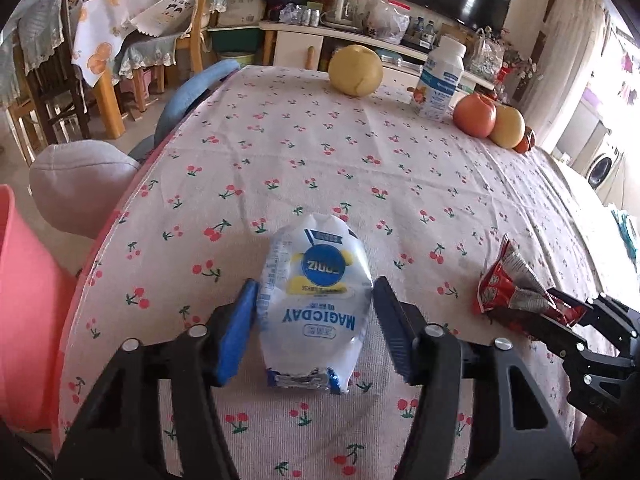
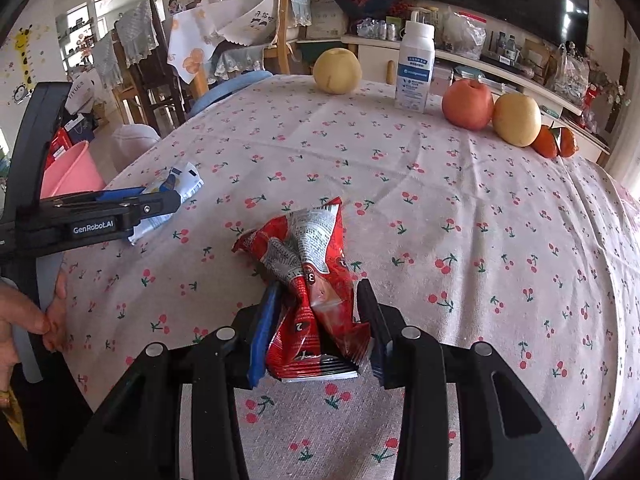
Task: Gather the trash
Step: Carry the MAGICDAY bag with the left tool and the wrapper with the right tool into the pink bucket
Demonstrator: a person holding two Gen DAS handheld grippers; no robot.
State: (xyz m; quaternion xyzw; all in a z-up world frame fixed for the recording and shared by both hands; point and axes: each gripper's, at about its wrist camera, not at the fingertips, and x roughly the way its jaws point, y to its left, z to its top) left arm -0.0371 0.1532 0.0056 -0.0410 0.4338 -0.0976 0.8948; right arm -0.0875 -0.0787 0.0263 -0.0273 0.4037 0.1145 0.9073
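Two wrappers lie on the counter (image 1: 400,168), one for each tool. The left tool (image 1: 314,292) has a white pouch (image 1: 316,304) between its fingers, both pads against the pouch's sides, half open around it; no earlier view shows how it came there. The pouch reads "MAGICDAY", upside down from this tool, above a blue disc with white letters I cannot read. The right tool (image 2: 318,292) is about a third open and clamped on a crumpled red wrapper (image 2: 312,280), which sticks out ahead of its tips; a "2" and a "3" show on it, the small print is too fine to read. The left tool's side, seen from the right wrist, says "GenRobot.AI", and a hand (image 2: 24,320) grips its handle.

Far ahead of both tools stand five fruits: two yellow pears (image 2: 337,70), one red apple (image 2: 467,105), two small orange ones (image 2: 558,142). One white bottle (image 2: 415,66) with a blue label stands among them. A pink bin (image 1: 28,320) sits left of the left tool, beside the counter.
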